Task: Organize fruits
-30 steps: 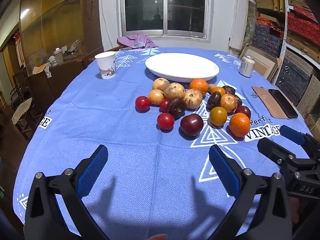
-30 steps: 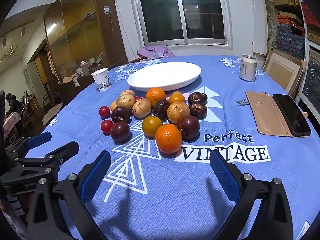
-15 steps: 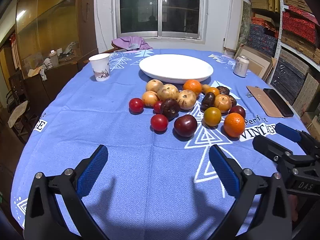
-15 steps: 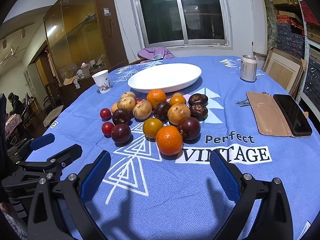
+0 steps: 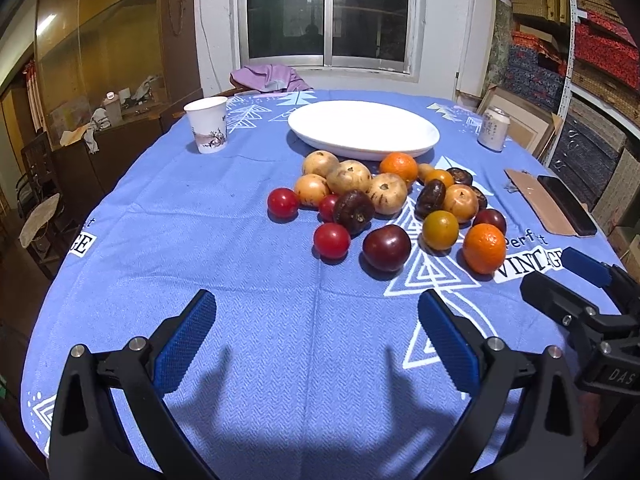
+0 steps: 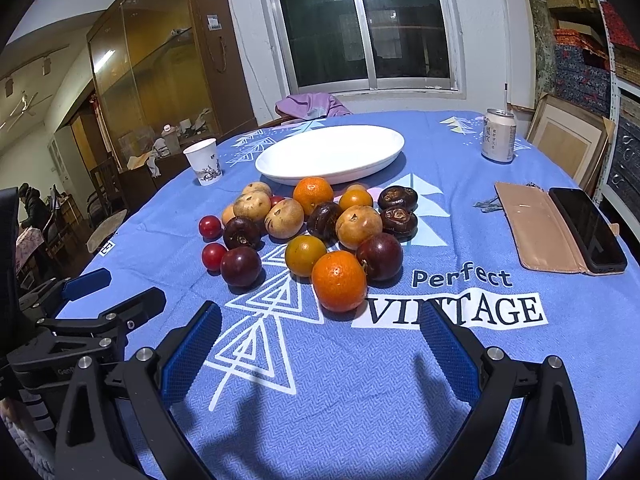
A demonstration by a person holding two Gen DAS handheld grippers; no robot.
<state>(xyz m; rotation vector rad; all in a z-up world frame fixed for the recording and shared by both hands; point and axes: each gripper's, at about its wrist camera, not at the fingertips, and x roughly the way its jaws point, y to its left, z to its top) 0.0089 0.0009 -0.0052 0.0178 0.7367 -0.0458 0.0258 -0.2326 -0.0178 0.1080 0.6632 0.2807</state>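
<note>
While both grippers hang spread wide and empty above the near edge of the blue tablecloth (image 5: 200,240), the fruit pile (image 6: 312,232) lies straight ahead of them, heaped just in front of the white plate (image 6: 332,152), which holds nothing yet. For the right gripper (image 6: 320,344), the nearest piece is the large orange (image 6: 339,280), almost dead ahead between its pads and a little beyond their tips. For the left gripper (image 5: 316,340), the dark plum (image 5: 386,247) and the red tomato (image 5: 331,240) sit closest, ahead and slightly to its right. Round fruit has no long axis to line up with, so heading matters most: I judge the right hand better placed for the orange, the left for the plum, each carrying on past the pile to the plate.
</note>
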